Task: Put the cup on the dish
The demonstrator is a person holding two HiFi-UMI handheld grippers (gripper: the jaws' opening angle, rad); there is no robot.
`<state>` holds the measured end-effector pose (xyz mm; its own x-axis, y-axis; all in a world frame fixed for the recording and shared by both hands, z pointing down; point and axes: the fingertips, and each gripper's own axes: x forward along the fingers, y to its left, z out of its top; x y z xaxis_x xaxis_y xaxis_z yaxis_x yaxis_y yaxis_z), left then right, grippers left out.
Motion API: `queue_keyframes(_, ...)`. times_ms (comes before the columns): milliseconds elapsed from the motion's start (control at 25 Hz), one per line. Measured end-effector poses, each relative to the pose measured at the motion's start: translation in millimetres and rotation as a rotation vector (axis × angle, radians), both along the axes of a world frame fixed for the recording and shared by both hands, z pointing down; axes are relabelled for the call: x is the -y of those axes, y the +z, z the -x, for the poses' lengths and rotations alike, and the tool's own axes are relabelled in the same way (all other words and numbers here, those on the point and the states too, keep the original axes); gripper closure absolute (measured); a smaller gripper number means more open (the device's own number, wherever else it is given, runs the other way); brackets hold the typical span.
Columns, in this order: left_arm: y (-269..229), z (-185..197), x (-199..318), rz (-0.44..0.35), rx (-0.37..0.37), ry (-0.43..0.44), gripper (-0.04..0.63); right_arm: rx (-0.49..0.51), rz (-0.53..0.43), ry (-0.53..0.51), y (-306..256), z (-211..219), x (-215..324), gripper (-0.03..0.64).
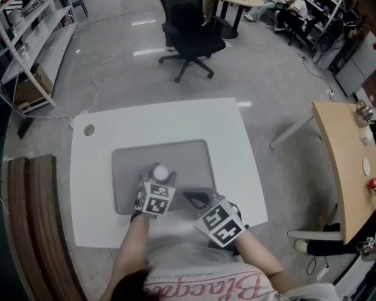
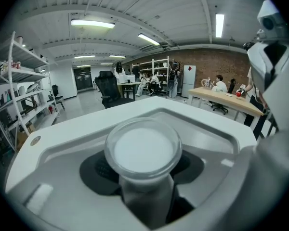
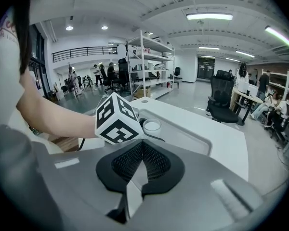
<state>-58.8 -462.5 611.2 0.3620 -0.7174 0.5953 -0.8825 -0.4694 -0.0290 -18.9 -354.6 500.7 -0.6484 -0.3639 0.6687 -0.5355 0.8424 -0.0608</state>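
A small clear cup (image 1: 160, 172) with a white inside sits between the jaws of my left gripper (image 1: 159, 179), which is shut on it. It is over the near left part of the grey rectangular dish (image 1: 188, 158) on the white table (image 1: 238, 143); whether it touches the dish I cannot tell. The left gripper view shows the cup (image 2: 143, 150) close up, clamped in the left gripper (image 2: 144, 177), with the dish rim (image 2: 202, 121) beyond. My right gripper (image 1: 191, 197) is at the dish's near edge, shut and empty. In its own view the right gripper (image 3: 142, 150) has its pads together, and the cup (image 3: 151, 125) is ahead.
A black office chair (image 1: 188, 27) stands beyond the table's far edge. A wooden bench (image 1: 31, 218) runs along the left and a wooden desk (image 1: 348, 162) stands to the right. White shelving (image 1: 25, 30) is at the far left. The table has a cable hole (image 1: 89, 130).
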Motion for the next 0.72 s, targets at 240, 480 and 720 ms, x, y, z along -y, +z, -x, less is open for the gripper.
queue_keyframes(240,3,-3,4,0.026,0.006,0.023,0.341,-0.012,-0.006,-0.027,1,6,0,0.614)
queue_keyframes(480,-10,0,4,0.056,-0.055,-0.013,0.196,-0.029,-0.029,-0.067,0,11,-5,0.615)
queue_keyframes(720,-25,18,-10,0.058,-0.125,-0.099,0.181,-0.023,-0.039,-0.043,-5,8,-1,0.615)
